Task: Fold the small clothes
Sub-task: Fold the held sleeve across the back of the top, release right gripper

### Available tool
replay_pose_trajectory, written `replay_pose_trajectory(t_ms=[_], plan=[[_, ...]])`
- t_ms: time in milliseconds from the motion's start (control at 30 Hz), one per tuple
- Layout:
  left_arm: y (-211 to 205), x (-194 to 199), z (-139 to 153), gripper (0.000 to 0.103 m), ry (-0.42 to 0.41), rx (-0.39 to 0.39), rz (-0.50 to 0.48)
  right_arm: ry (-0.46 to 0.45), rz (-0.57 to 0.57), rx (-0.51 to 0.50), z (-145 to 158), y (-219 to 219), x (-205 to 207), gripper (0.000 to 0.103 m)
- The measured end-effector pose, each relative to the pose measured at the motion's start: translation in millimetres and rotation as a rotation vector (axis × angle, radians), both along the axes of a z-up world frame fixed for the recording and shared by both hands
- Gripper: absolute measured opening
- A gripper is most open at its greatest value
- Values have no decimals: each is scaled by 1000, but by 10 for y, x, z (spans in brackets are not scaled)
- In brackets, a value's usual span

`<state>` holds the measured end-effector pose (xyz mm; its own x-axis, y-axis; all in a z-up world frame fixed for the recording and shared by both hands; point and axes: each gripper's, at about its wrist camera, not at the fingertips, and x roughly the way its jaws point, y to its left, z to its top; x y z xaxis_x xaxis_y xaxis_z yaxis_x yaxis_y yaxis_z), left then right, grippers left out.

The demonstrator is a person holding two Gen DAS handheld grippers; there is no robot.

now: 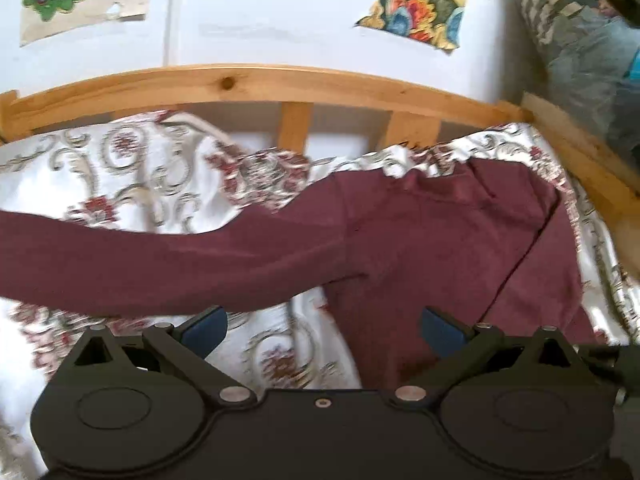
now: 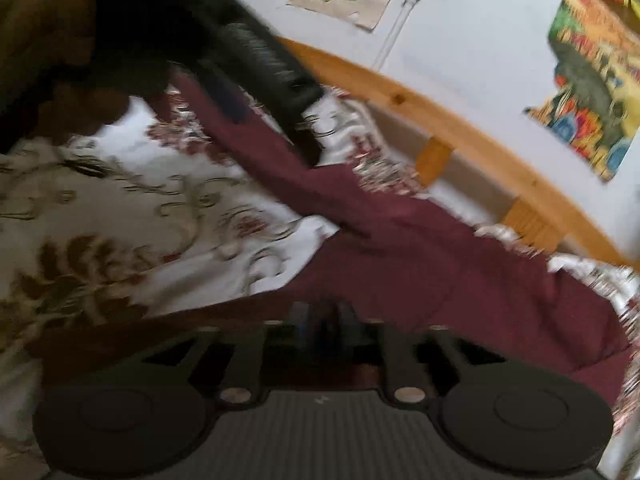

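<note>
The left gripper has its two blue-padded fingers spread wide with nothing between them, poised over the bedspread just below the sleeve of a maroon garment. The right gripper has its fingers drawn together, and maroon cloth runs right up to them; heavy motion blur there makes the pinch itself hard to read, though the fabric appears clamped between the pads. From the left wrist view the garment lies spread on the bed, its body toward the right and one long sleeve reaching left until the frame edge cuts it off; its lower hem is hidden behind the gripper body. In the right wrist view the same cloth stretches diagonally away, and its far end is covered by a dark ribbed object that crosses the upper left, too blurred and shadowed to identify. The white bedspread with red and olive floral scrolls is rumpled under and around the garment. Beyond it runs a pine bed rail with short upright slats, then a pale wall with colourful paper pictures, each partly cropped. At the far right of the left wrist view a blurred bundle of patterned fabric rises beside the bed.
</note>
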<state>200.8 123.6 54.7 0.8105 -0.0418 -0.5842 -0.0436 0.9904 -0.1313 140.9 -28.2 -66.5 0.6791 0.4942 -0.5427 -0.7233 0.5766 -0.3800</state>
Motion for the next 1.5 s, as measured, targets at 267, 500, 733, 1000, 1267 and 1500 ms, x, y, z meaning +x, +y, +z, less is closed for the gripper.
replay_pose_trajectory(t_ms=[267, 500, 733, 1000, 1267, 1500], plan=[[-334, 390, -302, 102, 22, -43, -115, 109, -129, 88, 128, -734, 28, 83], [-721, 513, -742, 102, 84, 28, -243, 60, -467, 161, 340, -1593, 1134, 71], [-963, 477, -970, 102, 97, 141, -340, 141, -585, 371, 497, -2161, 2192, 67], [-1093, 443, -1088, 102, 111, 202, -325, 14, -598, 326, 626, -2096, 2379, 11], [-1033, 443, -1035, 102, 132, 175, -288, -45, -610, 248, 456, -1977, 2431, 19], [-523, 147, -568, 102, -1, 261, -64, -59, -581, 319, 487, -1922, 1993, 83]])
